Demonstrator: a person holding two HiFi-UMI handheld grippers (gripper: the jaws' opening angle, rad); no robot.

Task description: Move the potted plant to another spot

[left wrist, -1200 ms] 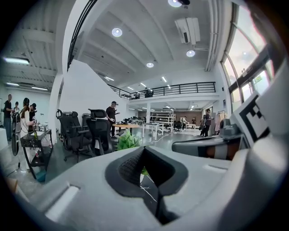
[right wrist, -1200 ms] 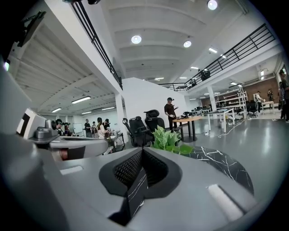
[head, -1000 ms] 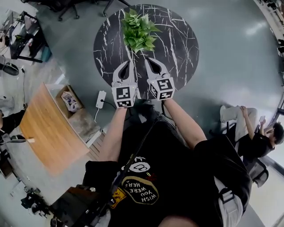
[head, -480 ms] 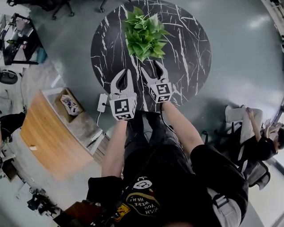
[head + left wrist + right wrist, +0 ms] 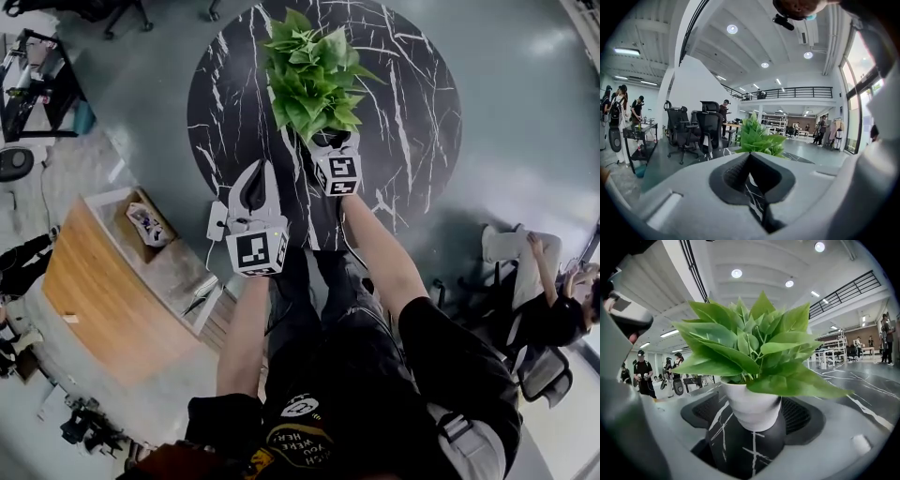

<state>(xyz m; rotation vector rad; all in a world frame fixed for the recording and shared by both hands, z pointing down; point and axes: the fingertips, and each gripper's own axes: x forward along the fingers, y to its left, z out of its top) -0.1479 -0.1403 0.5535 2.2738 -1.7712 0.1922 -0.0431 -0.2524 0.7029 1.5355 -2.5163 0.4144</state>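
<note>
Round black marble bench (image 5: 412,112) fills the upper centre of the head view, and the plant (image 5: 314,80) stands on it near the top. The right claw (image 5: 330,150) is at its base, jaws opening wide around the white pot (image 5: 752,408), pads clear of it. The left claw (image 5: 262,173) sits lower left, tips together, empty

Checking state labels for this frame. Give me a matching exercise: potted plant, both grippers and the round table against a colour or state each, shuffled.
Things:
1. potted plant
2. left gripper
3. right gripper
4. round table

Colours or states:
A. black with white veins
B. jaws together, nothing between them
C. white pot, green leaves
D. pot stands between its jaws

Pairs: 1-C, 2-B, 3-D, 4-A. The right gripper's jaws are opening, and its pads are not on the pot.
</note>
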